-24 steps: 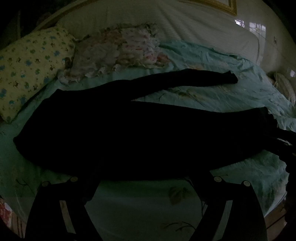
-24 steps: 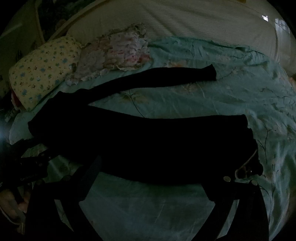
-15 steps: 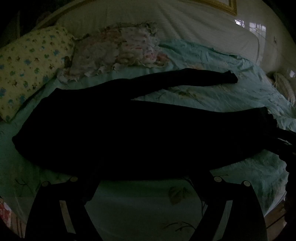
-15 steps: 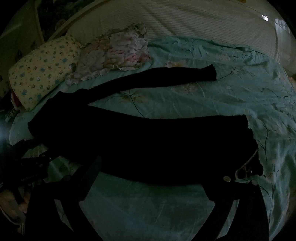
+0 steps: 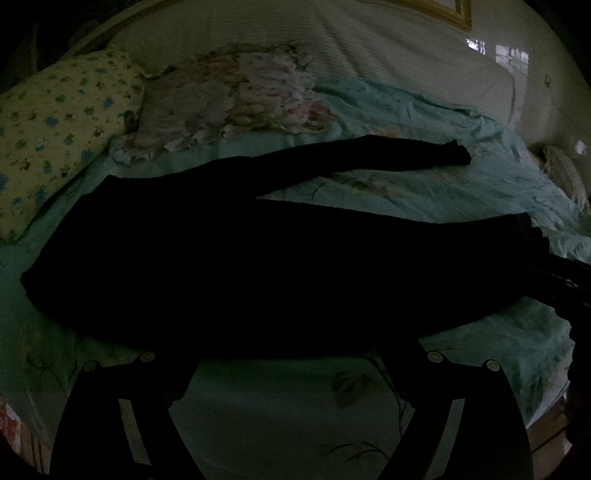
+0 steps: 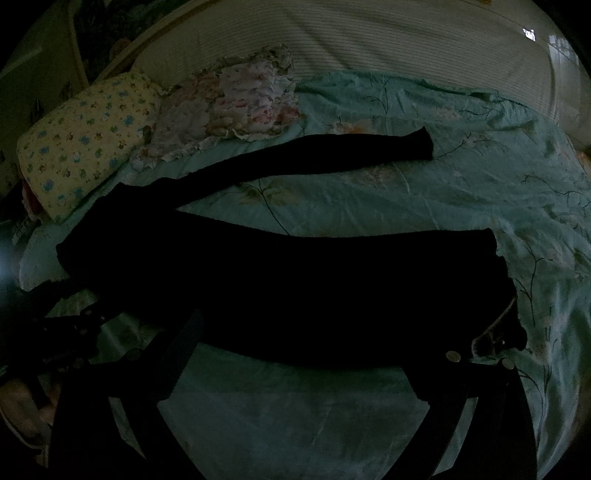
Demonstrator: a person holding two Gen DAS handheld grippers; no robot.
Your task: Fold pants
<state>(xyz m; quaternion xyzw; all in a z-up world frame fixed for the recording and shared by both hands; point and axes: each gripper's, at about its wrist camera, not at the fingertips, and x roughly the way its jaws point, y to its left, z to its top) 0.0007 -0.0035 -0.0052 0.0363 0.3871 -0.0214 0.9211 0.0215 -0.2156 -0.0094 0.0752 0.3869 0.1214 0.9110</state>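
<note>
Pants, black, lie spread on the bed, long axis running left to right, legs splayed rightward. Both the left gripper and right gripper hover at the near edge, jaws wide apart, holding nothing; the right is nearer the near cuff.

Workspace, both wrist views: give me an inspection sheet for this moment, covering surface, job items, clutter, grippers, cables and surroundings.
Surface: bed with a teal floral sheet, lightly wrinkled; the picture is dim.
Job's things: black pants spread flat and unfolded, legs apart in a V, far leg pointing right, near leg ending at a hem.
Clutter: yellow flowered pillow at far left; crumpled floral cloth beside it.
Grippers: left gripper open, right gripper open; nothing is gripped, and both hover at the near edge of the pants.
Cables: nothing seen.
Surroundings: striped cream headboard behind the bed; gilt frame corner on the wall.
</note>
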